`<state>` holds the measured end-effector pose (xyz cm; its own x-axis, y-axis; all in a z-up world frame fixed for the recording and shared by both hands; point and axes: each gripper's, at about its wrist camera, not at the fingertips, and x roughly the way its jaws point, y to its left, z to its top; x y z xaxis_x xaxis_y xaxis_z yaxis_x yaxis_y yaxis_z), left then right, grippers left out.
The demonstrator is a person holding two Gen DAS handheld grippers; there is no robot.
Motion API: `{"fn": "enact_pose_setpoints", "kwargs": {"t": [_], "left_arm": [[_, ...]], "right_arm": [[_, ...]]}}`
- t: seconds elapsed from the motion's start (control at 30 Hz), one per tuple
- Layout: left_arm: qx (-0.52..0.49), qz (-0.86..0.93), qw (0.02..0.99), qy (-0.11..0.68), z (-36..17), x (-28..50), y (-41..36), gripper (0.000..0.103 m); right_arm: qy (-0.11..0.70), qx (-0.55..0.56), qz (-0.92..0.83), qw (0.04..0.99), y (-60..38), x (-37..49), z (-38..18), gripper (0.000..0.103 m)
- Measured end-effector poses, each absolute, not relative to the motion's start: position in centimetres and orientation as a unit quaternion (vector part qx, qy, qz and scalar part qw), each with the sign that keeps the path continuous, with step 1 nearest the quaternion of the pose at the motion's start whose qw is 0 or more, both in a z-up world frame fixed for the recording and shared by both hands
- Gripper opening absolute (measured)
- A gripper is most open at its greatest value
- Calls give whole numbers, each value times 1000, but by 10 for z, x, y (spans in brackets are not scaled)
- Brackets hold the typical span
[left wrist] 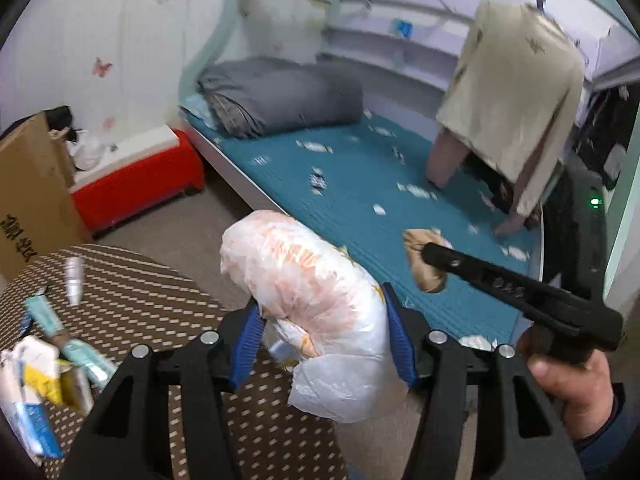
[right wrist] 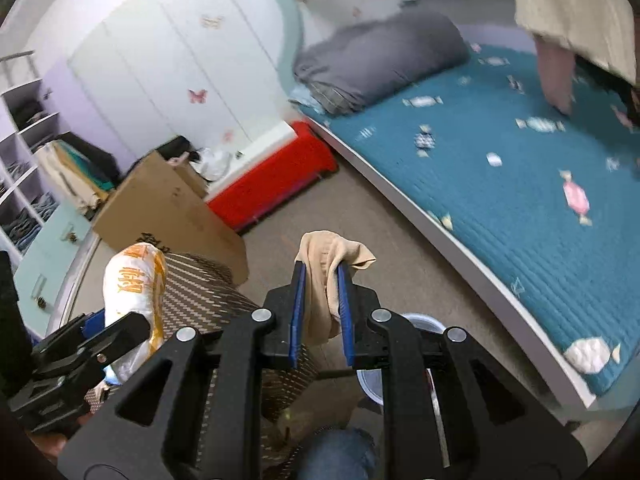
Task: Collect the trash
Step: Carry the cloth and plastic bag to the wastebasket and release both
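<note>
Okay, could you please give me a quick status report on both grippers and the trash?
Left gripper shut on white-and-orange plastic bag. Right gripper shut on beige cloth. Both held above patterned table; nothing in the way.

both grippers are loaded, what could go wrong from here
The left gripper pinches the bulging plastic bag only near its lower end, so it could slip out or tear. The right gripper holds the beige cloth by a fold, with loose ends that might snag. Both loads sit close together and could tangle.
</note>
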<state>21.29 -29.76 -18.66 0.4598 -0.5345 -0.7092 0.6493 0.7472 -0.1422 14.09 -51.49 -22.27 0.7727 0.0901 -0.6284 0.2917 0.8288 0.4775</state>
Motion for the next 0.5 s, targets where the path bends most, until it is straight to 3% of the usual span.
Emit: {"fn": "enact_pose_setpoints", "kwargs": {"t": [0.5], "left_arm": [[170, -340, 772, 509, -284, 263, -383, 57]], "right_arm": [[417, 359, -64, 833, -547, 190, -329, 16]]}}
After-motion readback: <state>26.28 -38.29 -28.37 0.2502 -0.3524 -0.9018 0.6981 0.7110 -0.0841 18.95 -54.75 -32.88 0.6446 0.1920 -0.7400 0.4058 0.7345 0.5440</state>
